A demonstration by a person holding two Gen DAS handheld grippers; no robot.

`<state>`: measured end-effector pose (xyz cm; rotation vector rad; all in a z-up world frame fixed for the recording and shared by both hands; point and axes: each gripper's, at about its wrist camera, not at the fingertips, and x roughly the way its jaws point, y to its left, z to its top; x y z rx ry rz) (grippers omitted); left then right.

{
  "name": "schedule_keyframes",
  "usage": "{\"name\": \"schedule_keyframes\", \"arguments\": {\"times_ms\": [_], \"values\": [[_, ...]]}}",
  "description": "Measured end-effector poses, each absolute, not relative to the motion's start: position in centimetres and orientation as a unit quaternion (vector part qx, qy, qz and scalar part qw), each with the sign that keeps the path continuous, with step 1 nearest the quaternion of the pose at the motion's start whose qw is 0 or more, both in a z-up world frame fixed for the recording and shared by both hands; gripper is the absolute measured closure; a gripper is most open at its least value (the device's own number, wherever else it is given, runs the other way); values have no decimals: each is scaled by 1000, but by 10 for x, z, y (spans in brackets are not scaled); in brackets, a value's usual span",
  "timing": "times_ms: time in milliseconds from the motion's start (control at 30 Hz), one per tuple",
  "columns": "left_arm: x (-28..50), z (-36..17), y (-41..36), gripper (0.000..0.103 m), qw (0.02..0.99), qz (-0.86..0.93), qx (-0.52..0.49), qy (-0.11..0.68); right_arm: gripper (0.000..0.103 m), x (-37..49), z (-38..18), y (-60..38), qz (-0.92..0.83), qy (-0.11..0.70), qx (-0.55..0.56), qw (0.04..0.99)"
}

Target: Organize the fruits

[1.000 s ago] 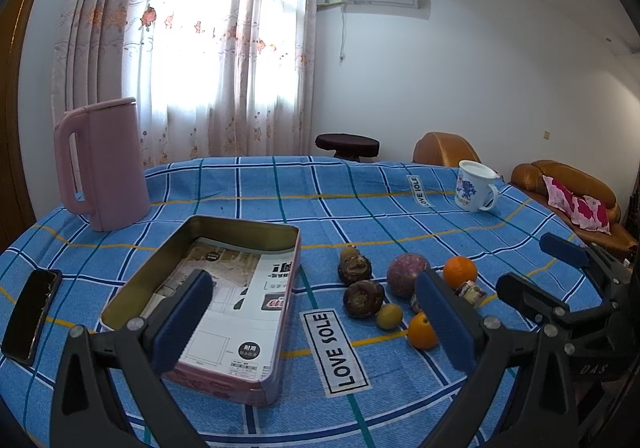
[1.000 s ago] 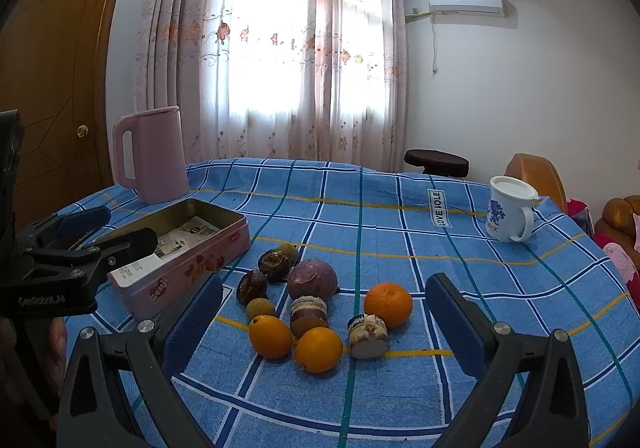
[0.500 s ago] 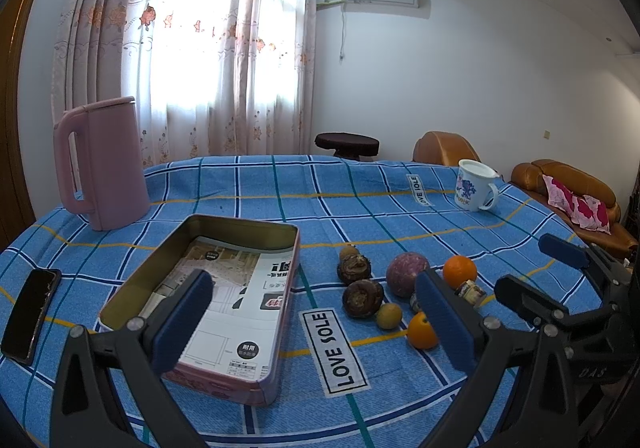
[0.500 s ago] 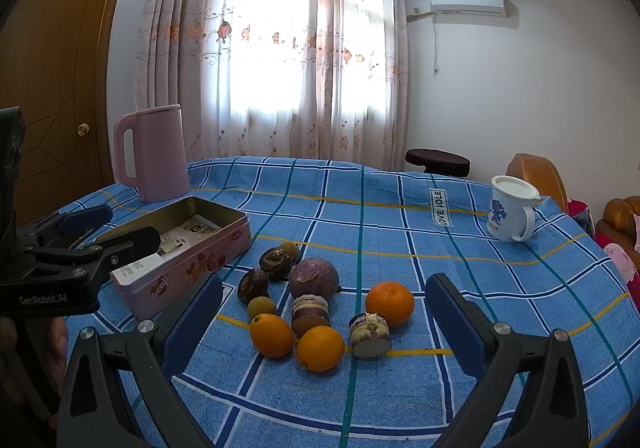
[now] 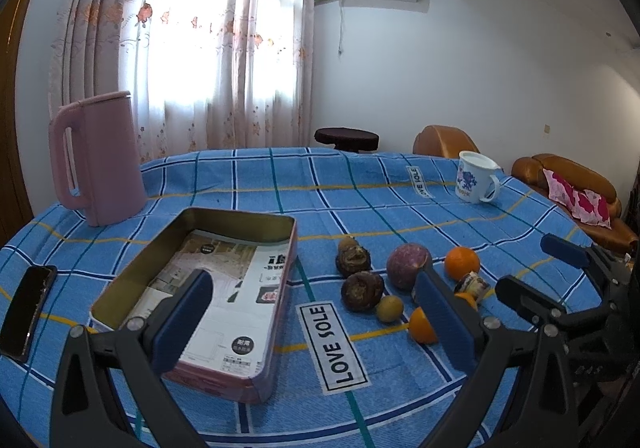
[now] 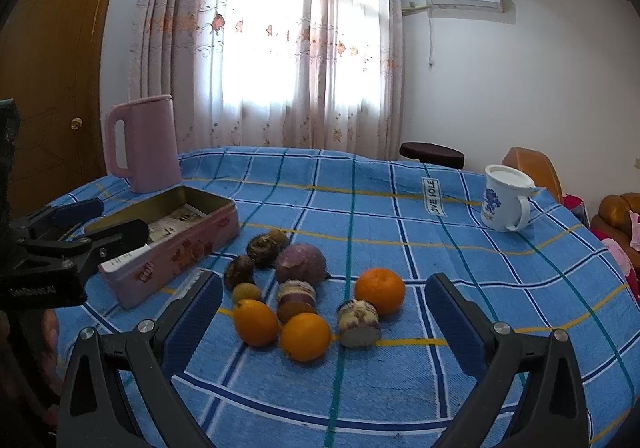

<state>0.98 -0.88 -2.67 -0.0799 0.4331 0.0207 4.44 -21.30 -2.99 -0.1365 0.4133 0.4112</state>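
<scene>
A cluster of fruits lies on the blue checked tablecloth: three oranges point(image 6: 380, 290), a purple round fruit point(image 6: 301, 262), dark brown fruits point(image 6: 262, 246), a small yellow-green fruit point(image 6: 246, 292) and cut purple pieces point(image 6: 359, 322). A pink tin box point(image 5: 208, 290) with printed paper inside stands left of them. My left gripper point(image 5: 312, 318) is open, hovering over the box's right side. My right gripper point(image 6: 324, 322) is open, just in front of the fruits. Both are empty.
A pink kettle point(image 5: 98, 157) stands at the back left. A white mug point(image 6: 505, 203) stands at the back right. A black phone point(image 5: 26, 306) lies near the table's left edge. Sofas stand beyond the table on the right.
The right gripper has edged slightly forward toward the fruits. The left gripper has barely moved.
</scene>
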Motion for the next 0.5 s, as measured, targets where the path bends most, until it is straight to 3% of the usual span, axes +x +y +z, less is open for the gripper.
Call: {"name": "schedule_keyframes", "arguments": {"times_ms": [167, 300, 500], "values": [[19, -43, -20, 0, 973, 4, -29, 230, 2, 50, -45, -214, 196, 226, -87, 950], [23, -49, -27, 0, 970, -3, -21, 241, 26, 61, -61, -208, 211, 268, -102, 935], [28, -53, -32, 0, 968, -7, -16, 250, 41, 64, -67, -202, 237, 281, -115, 923]]}}
